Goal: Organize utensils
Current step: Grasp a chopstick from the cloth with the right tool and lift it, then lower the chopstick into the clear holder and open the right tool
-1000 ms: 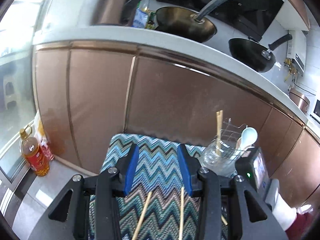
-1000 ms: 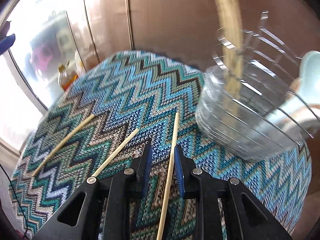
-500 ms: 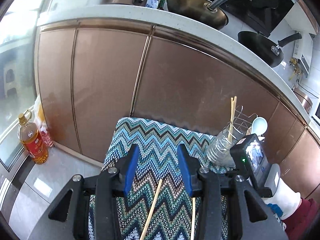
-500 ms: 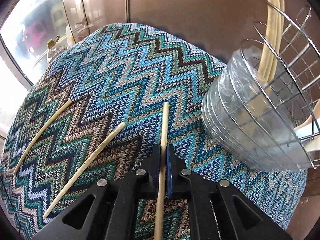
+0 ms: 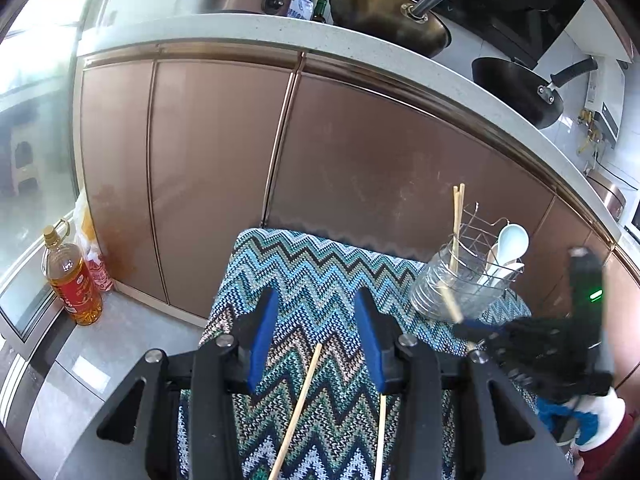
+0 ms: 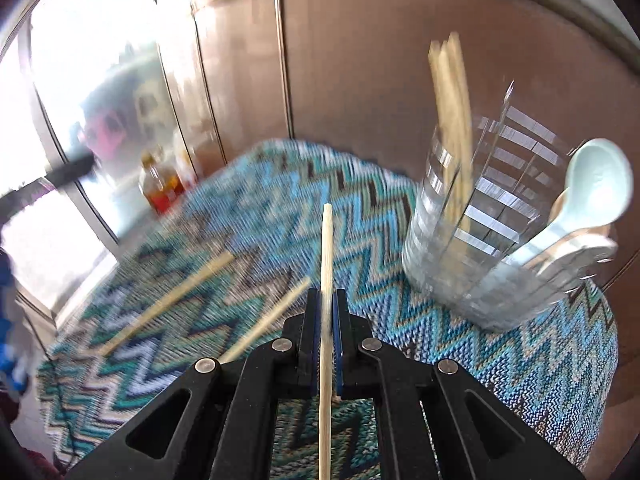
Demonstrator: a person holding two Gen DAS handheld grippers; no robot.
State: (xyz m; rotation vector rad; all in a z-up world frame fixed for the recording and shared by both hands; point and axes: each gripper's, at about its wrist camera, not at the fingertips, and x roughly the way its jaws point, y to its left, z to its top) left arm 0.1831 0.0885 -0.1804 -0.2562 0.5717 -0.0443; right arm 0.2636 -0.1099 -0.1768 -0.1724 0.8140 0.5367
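Note:
My right gripper [image 6: 327,300] is shut on a wooden chopstick [image 6: 327,248] and holds it lifted above the zigzag cloth [image 6: 248,208]; it also shows in the left wrist view [image 5: 466,322] beside the holder. The wire utensil holder [image 6: 476,216] stands at the right with upright chopsticks [image 6: 450,92] and pale spoons [image 6: 596,188]. Two more chopsticks [image 6: 168,300] lie on the cloth at the left. My left gripper [image 5: 316,320] is open above the cloth, with a chopstick [image 5: 300,400] below it. The holder shows in the left wrist view too [image 5: 464,284].
Copper cabinet doors [image 5: 360,168] stand behind the cloth-covered table. Two pans [image 5: 392,20] sit on the counter above. An oil bottle [image 5: 74,284] stands on the floor at the left.
My right gripper closed on the chopstick and lifted it off the cloth toward the holder. The left gripper drew back and up a little, still open.

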